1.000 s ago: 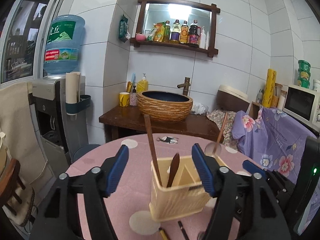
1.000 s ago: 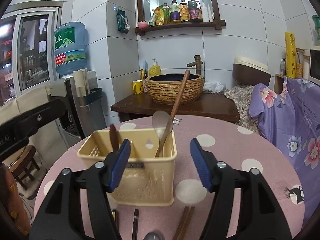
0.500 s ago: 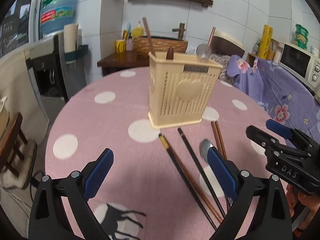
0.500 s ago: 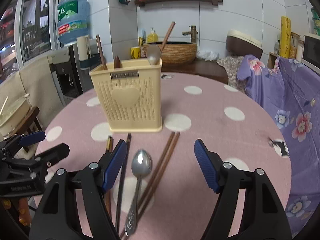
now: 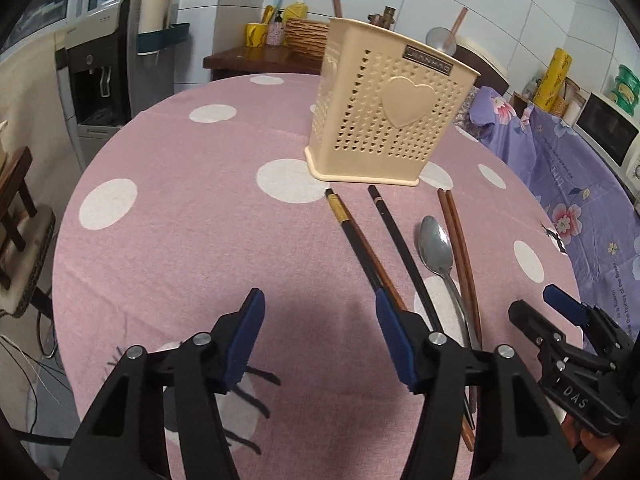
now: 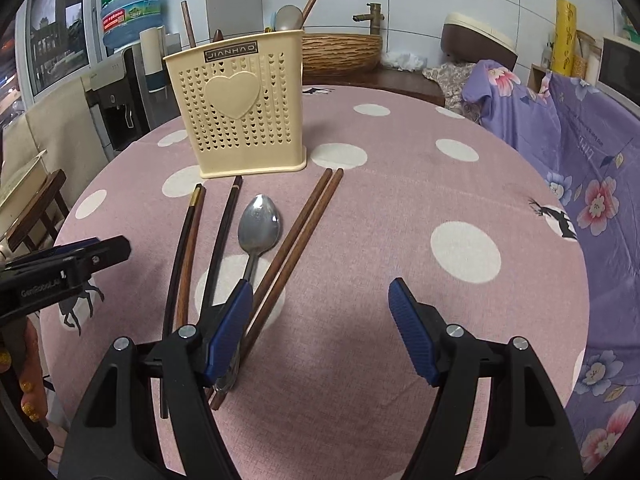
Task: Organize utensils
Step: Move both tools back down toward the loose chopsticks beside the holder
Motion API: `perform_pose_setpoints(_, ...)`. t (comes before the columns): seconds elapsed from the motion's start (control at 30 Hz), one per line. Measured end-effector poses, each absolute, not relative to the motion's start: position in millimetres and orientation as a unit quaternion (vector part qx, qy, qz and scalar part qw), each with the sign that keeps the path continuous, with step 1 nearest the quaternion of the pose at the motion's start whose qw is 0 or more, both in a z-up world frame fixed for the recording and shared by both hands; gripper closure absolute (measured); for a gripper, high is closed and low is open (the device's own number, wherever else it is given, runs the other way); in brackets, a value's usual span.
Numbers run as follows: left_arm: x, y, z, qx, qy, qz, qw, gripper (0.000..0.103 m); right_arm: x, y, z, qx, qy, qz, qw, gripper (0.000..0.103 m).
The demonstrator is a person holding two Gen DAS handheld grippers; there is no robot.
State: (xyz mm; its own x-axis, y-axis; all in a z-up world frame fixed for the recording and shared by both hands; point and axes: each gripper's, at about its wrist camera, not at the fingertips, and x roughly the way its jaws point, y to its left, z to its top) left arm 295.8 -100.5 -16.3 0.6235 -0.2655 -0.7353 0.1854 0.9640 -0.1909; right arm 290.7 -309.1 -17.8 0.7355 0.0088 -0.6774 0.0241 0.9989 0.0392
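Note:
A cream utensil holder (image 5: 384, 112) (image 6: 236, 108) stands on the pink dotted tablecloth (image 5: 180, 208) with a wood-handled ladle and a wooden stick in it. In front of it lie a metal spoon (image 5: 436, 244) (image 6: 258, 224), a brown chopstick pair (image 5: 456, 232) (image 6: 304, 224), a black chopstick (image 5: 396, 236) (image 6: 224, 232) and a gold-banded black chopstick (image 5: 360, 240) (image 6: 188, 240). My left gripper (image 5: 318, 300) hovers low over bare cloth, its jaws closing with nothing between them. My right gripper (image 6: 320, 284) is open over bare cloth, its left finger above the spoon handle.
A water dispenser (image 5: 116, 64) and a wooden stool (image 5: 16, 184) stand to the left. A wooden counter with a woven basin (image 6: 340, 52) is behind the table. Purple floral cloth (image 6: 580, 152) and a microwave (image 5: 608, 132) lie to the right.
Both grippers have sunk from the holder's top down toward the table and now point at the loose utensils. The left jaws stand narrower than half a second ago.

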Motion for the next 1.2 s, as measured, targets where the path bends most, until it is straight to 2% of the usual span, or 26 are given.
perform_pose_setpoints(0.13, 303.8, -115.1, -23.6, -0.036, 0.432, -0.141, 0.890, 0.053, 288.2, -309.6, -22.0, 0.030, 0.367, -0.003, 0.930, 0.033)
perform_pose_setpoints(0.7, 309.8, -145.6, -36.4, 0.029, 0.438, -0.119, 0.891, 0.057, 284.9, -312.0, -25.1, 0.042, 0.370, -0.007, 0.928, 0.033)
perform_pose_setpoints(1.13, 339.2, -115.9, -33.9, 0.004, 0.461, -0.106, 0.881, 0.061, 304.6, -308.6, -18.1, 0.047, 0.378, 0.026, 0.924, 0.034)
perform_pose_setpoints(1.2, 346.8, -113.9, -33.6, 0.002, 0.465, -0.102, 0.880, 0.061, 313.3, -299.7, -16.1, 0.029, 0.380, 0.034, 0.924, 0.038)
